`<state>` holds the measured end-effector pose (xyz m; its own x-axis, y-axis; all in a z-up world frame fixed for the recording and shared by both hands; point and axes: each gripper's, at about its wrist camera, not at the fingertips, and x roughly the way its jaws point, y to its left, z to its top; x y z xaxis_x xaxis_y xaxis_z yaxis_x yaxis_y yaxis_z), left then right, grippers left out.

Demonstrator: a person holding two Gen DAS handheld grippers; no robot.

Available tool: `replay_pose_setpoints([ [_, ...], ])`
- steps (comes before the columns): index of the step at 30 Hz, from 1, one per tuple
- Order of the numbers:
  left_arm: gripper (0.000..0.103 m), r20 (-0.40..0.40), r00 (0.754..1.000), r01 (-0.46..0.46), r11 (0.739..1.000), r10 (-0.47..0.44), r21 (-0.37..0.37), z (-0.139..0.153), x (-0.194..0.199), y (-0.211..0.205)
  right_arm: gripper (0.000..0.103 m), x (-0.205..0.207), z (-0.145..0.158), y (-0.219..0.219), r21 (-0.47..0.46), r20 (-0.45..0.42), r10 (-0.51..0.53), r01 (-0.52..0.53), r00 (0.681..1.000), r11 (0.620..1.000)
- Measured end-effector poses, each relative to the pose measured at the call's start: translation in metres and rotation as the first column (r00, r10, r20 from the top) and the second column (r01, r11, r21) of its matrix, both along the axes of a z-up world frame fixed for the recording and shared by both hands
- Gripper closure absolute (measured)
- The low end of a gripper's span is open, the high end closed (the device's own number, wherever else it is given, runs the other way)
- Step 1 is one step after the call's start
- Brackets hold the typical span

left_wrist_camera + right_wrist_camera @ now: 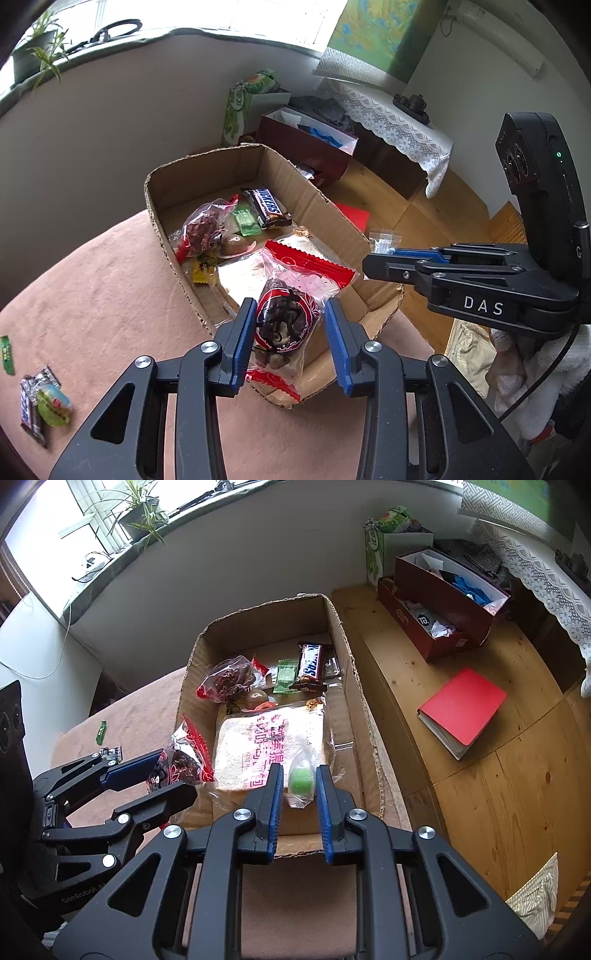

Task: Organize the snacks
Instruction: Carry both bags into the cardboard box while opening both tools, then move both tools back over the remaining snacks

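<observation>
A cardboard box (207, 173) (258, 624) stands on a pink cushion and holds a Snickers bar (267, 206) (312, 661), a green candy (286, 675), a red-and-clear bag of dark snacks (203, 229) (229, 679) and a packet of sliced bread (258, 746). My left gripper (290, 314) (173, 771) is shut on a red-and-clear packet of dark snack (284, 317) (184, 760) over the box's near corner. My right gripper (299, 775) (373, 258) is shut on a clear wrapper with a green candy (301, 777) above the bread.
Loose snacks (40, 402) and a small green packet (6, 354) (100, 733) lie on the pink cushion (92, 295) left of the box. On the wooden floor to the right are a red book (463, 709) and open maroon boxes (439, 609).
</observation>
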<state>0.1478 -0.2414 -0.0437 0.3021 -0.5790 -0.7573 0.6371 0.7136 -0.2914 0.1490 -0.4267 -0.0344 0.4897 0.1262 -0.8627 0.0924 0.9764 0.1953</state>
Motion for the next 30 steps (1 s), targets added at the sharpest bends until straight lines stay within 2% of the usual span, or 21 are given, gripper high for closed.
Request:
replay_pose_setpoints([
  [1, 0.066, -0.002, 1.0, 0.001, 1.0, -0.001, 0.005, 0.0, 0.0, -0.001, 0.083, 0.001, 0.0, 0.0, -0.004, -0.001, -0.001, 0.001, 1.0, 1.0],
  [3, 0.064, -0.008, 1.0, -0.001, 1.0, 0.001, 0.013, 0.0, 0.001, -0.002, 0.062, 0.001, 0.0, 0.001, -0.022, -0.001, -0.005, 0.005, 1.0, 1.0],
  [4, 0.056, -0.01, 1.0, -0.006, 1.0, 0.006, 0.02, 0.0, 0.001, -0.002, 0.047, 0.001, 0.002, 0.001, -0.032, 0.006, -0.011, 0.011, 1.0, 0.999],
  [5, 0.051, -0.009, 1.0, -0.011, 1.0, 0.012, 0.026, 0.0, 0.002, -0.002, 0.042, 0.0, 0.004, 0.001, -0.037, 0.016, -0.016, 0.017, 1.0, 0.999],
  [6, 0.049, -0.008, 1.0, -0.015, 1.0, 0.015, 0.026, 0.001, 0.001, -0.001, 0.042, 0.0, 0.005, 0.001, -0.037, 0.023, -0.02, 0.021, 1.0, 0.999],
  [18, 0.048, -0.018, 0.998, -0.062, 0.997, 0.063, 0.044, 0.004, -0.001, 0.027, 0.041, 0.001, 0.01, 0.018, -0.021, 0.033, -0.011, 0.012, 0.999, 1.0],
  [30, 0.048, -0.033, 0.978, -0.205, 0.978, 0.206, 0.033, 0.009, 0.002, 0.099, 0.041, 0.011, 0.02, 0.066, 0.012, 0.052, 0.072, -0.073, 0.996, 0.997],
])
